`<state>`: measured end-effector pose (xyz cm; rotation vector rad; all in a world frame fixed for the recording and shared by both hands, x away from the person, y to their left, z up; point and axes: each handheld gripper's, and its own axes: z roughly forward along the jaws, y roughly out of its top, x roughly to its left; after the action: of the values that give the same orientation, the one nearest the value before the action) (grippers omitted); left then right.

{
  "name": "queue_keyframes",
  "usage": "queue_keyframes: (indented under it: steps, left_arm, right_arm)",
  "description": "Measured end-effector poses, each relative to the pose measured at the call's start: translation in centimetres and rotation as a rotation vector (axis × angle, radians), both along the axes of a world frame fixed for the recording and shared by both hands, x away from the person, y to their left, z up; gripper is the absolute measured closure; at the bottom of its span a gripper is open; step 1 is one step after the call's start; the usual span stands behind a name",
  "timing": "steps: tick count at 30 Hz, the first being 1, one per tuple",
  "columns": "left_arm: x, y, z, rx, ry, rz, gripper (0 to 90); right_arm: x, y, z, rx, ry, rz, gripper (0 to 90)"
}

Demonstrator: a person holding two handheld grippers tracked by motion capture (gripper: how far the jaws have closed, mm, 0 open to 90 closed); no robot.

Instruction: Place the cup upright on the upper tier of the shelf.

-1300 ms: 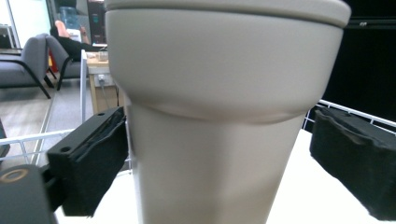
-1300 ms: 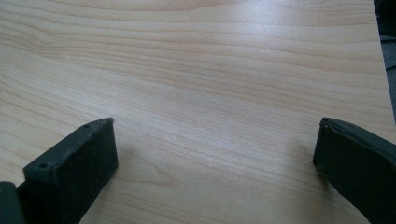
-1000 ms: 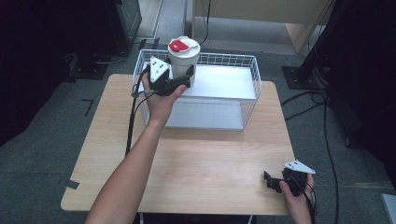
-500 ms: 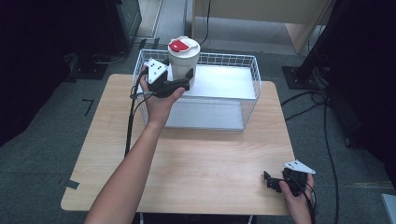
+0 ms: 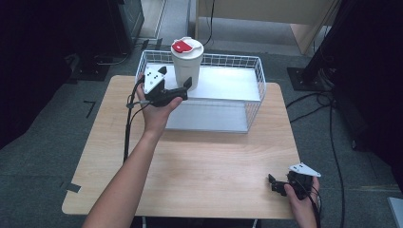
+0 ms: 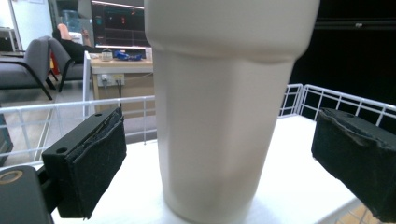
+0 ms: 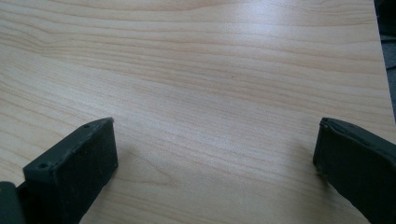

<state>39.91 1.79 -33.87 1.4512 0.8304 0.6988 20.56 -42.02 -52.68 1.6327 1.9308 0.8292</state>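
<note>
Tumbler (image 5: 187, 66): cream-white, tall, upright; the wall tapers toward the base, with a stepped shoulder where a wider upper section begins, plain in the left gripper view (image 6: 219, 116). Surface matt and smooth, no print on the side seen.
Lid (image 5: 186, 46): pale rim with a red patch on top, seated flat on the tumbler.
Tumbler position: stands on the white floor of the wire basket (image 5: 256, 71), in its left part as the high view shows it, close to the near-left wall.
Basket: white wire mesh, rectangular, open top; sits on the far half of the table (image 5: 204, 161).
Left tool (image 5: 183, 88): jaws apart, one on each side of the tumbler's lower body; they have just been opening. A clear gap shows between each black pad (image 6: 100, 168) and the tumbler wall, so nothing is pressed. Tumbler lies between the jaws, untouched by them.
Left hand (image 5: 157, 111): grips the tool body from below, forearm coming in from the near edge of the table.
Right tool (image 5: 278, 186): jaws wide apart over bare wood, nothing between them (image 7: 210, 172); rests low at the near-right corner of the table, well apart from the basket.
Table: light wood grain, on a grey floor.
</note>
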Motion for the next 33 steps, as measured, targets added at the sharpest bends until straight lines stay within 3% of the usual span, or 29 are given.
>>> queue_keyframes:
  steps: [17,26,33]
  left_arm:
    - [-3.9,2.1,-1.1,0.015,-0.021,-0.049,3.2]
    - [-5.9,4.1,-2.0,0.036,-0.025,-0.043,3.0]
    - [-7.1,5.9,-3.4,0.028,-0.008,-0.028,3.0]
  right_arm:
    - [0.0,0.0,0.0,0.001,0.002,-0.001,0.0]
    - [0.0,0.0,0.0,0.001,0.001,-0.002,0.0]
    - [0.0,0.0,0.0,0.001,0.001,-0.001,0.0]
